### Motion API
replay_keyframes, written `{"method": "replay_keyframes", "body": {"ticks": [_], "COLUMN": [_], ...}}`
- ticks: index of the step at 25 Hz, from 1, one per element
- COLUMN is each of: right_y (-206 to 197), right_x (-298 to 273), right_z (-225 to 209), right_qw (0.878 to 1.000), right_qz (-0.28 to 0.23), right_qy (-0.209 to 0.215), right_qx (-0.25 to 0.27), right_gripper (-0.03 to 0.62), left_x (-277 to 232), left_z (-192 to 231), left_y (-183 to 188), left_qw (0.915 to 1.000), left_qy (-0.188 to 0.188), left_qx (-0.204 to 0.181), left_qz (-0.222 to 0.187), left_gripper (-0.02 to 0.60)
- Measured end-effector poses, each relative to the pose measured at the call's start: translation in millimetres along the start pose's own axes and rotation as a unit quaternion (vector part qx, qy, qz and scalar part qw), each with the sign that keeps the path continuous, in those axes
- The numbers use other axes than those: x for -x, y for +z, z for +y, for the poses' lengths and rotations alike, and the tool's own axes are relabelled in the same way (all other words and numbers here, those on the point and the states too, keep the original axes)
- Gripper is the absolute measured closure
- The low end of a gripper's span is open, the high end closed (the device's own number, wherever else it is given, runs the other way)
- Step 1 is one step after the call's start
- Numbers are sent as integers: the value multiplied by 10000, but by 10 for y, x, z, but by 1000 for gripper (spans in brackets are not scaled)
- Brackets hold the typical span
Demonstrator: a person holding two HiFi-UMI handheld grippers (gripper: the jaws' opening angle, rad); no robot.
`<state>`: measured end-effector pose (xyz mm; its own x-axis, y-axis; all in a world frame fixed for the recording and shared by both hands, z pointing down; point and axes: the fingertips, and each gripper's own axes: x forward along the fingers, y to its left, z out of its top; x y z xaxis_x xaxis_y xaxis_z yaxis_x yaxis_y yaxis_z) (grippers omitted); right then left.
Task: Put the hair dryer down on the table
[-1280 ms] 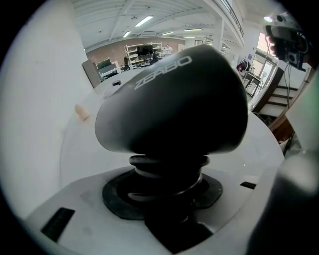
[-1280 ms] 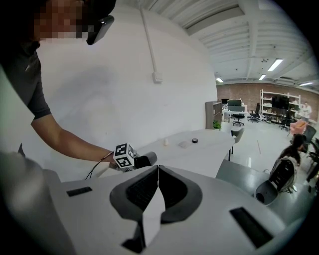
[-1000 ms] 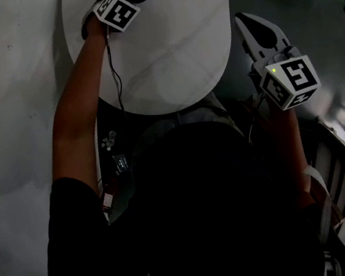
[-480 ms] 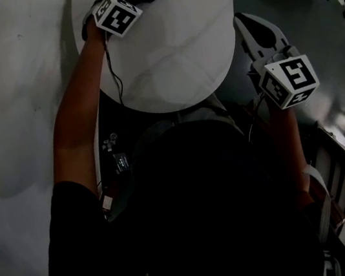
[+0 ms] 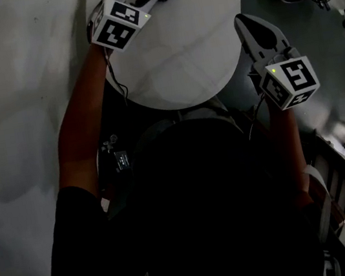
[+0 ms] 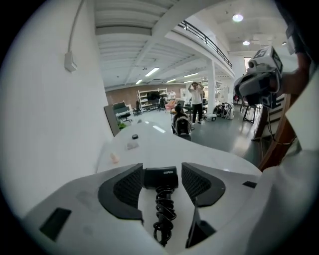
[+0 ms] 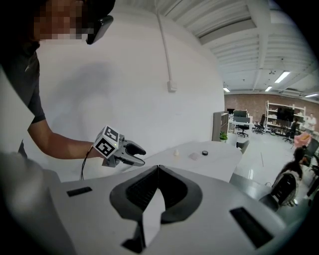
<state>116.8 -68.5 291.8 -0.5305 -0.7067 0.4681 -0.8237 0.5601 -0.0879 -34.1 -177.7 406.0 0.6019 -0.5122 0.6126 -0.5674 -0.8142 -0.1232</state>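
Hair dryer [image 6: 160,178], black, boxy, coiled cord [image 6: 163,215], lying on white table [image 6: 149,140]

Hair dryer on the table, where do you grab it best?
Take the hair dryer by its boxy black body, across the straight sides, probably from above at the cord end. It lies flat on the table; the coiled cord looks too floppy.

Two hand-held grippers, both empty.
Left gripper [image 6: 162,173]: bare forearm [image 5: 82,110] outstretched, nose tilted downward, jaws apart, just closed a little, pads pressing nothing. Right gripper [image 7: 158,169]: nearer the body, tilted downward, jaws together.
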Motion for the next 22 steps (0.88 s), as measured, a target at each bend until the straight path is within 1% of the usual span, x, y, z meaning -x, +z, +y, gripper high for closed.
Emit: {"method": "replay_keyframes", "body": {"ticks": [2, 5, 6, 8, 10, 11, 13, 15, 18, 22], "right_y": [34, 91, 110, 150, 187, 206, 236, 239, 248, 298], "right_x": [8, 25, 38, 68, 99, 113, 131, 136, 171, 315], "right_z": [64, 165, 205, 290, 368, 402, 473, 541, 611, 775], "right_qw": [10000, 9997, 9997, 9995, 9993, 9991, 9984, 9976, 9972, 9960], "right_qz": [-9, -47, -57, -61, -52, -66, -120, -174, -269, -419], "right_qy": [30, 108, 139, 200, 265, 309, 410, 475, 551, 662], "right_qx": [90, 193, 216, 242, 270, 288, 372, 479, 426, 439], "right_gripper": [586, 586, 586, 586, 586, 586, 586, 586, 586, 586], "left_x": [196, 503, 618, 881, 1176, 1317, 1557, 1731, 1943, 2259], "left_z": [-29, -57, -58, -40, -16, 1, 42, 77, 49, -196], "left_y": [164, 450, 546, 743, 925, 1000, 1100, 1131, 1155, 1181], "left_qw": [9997, 9961, 9936, 9858, 9753, 9693, 9572, 9491, 9457, 9430], "left_qy": [9, -25, -14, 50, 69, 57, 48, 74, 139, 150], "left_qx": [30, 276, 373, 557, 795, 927, 1148, 1233, 1145, 1022], "left_qz": [-254, -833, -1070, -1585, -2062, -2278, -2655, -2898, -3038, -3165], "left_gripper": [352, 424, 458, 534, 566, 577, 577, 577, 577, 577]}}
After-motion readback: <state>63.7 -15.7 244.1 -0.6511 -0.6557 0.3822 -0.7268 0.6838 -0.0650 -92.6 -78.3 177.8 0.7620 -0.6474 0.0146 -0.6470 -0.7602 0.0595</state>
